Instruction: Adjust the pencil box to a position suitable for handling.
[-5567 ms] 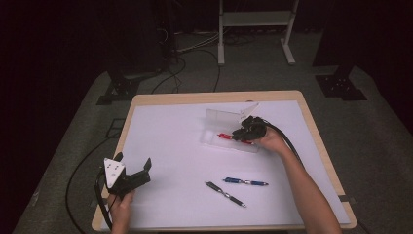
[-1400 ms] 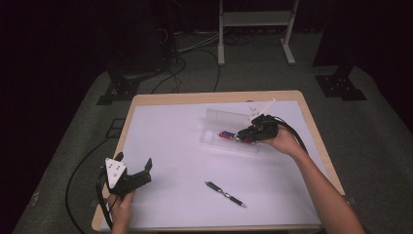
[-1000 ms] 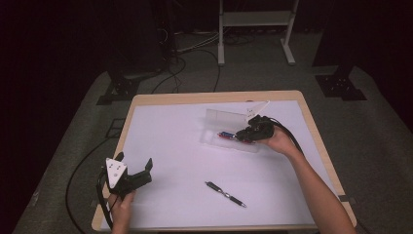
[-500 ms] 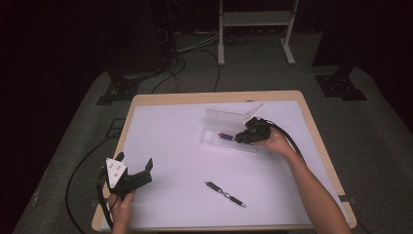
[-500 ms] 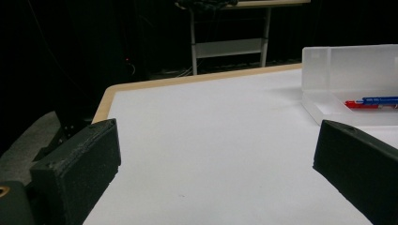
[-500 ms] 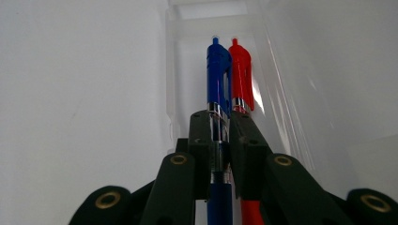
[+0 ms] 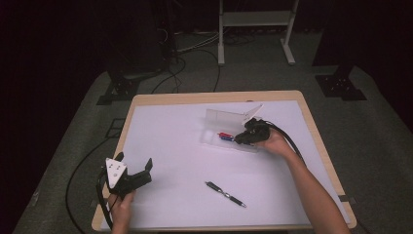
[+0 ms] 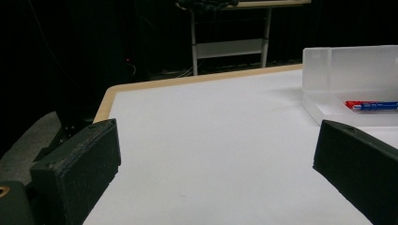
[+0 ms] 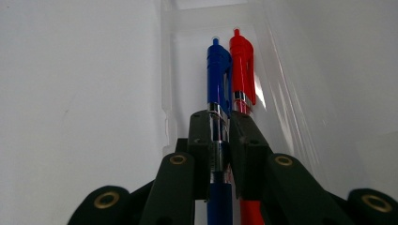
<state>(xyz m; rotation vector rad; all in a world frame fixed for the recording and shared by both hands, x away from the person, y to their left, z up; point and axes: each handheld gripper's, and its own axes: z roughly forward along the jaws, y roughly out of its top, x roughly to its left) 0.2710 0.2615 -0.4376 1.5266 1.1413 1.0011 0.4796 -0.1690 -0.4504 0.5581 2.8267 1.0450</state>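
Blue pen (image 9: 218, 70) clamped in right gripper (image 9: 220, 117), forearm stretched over clear box (image 7: 214, 139), beside red pen (image 9: 242, 65).

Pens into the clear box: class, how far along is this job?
Done: a red pen lies in the clear box. In hand: the right gripper is shut on a blue pen, lowered beside the red one, not yet released. Left: a black pen lies on the table. The left gripper waits open.

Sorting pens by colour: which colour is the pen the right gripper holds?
Blue pen, clearest in the right gripper view.
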